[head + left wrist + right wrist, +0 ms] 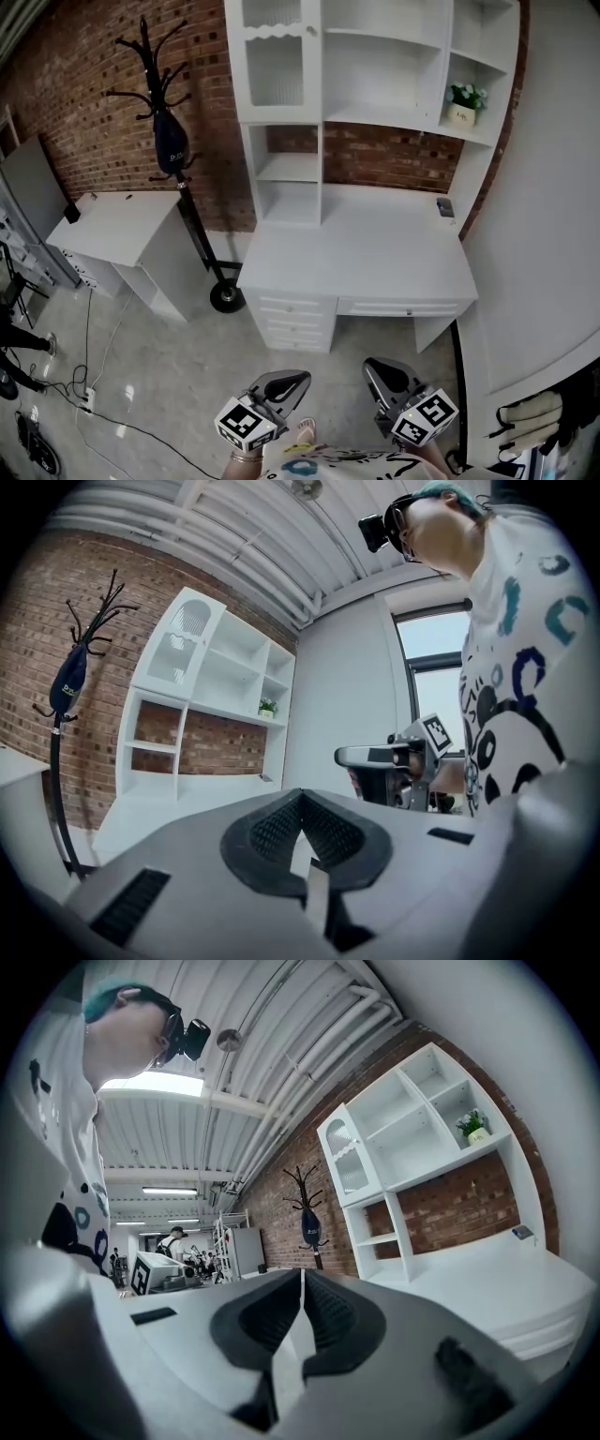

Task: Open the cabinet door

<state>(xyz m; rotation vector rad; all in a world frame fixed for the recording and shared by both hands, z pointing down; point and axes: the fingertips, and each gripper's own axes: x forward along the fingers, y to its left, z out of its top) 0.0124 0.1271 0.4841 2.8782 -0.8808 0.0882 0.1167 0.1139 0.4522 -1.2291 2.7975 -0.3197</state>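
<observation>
The left gripper [287, 382] and the right gripper [382, 371] sit low in the head view, side by side and apart, each with its jaws brought together and pointing toward the white desk [356, 253]. The cabinet door [274, 66], a panelled door with an arched top, is shut in the upper left bay of the shelf unit on the desk. It lies far ahead of both grippers, beyond the desktop and well out of touch, a little left of the left gripper's line. A black coat stand [173, 122] stands ahead and to the left of the left gripper. A potted plant [465, 98] sits on a shelf ahead and to the right of the right gripper.

In the left gripper view the ribbed pads [272, 829] are pressed together with nothing between them. The cabinet door [183, 644] is above and left of the jaw tips, far off. The right gripper [375, 757] shows off to the right.

In the right gripper view the jaws are likewise closed on nothing. The cabinet door [349, 1162] is above and slightly right of the tips, far off, the coat stand [309, 1213] is straight over them, and the plant [473, 1127] is farther right.
</observation>
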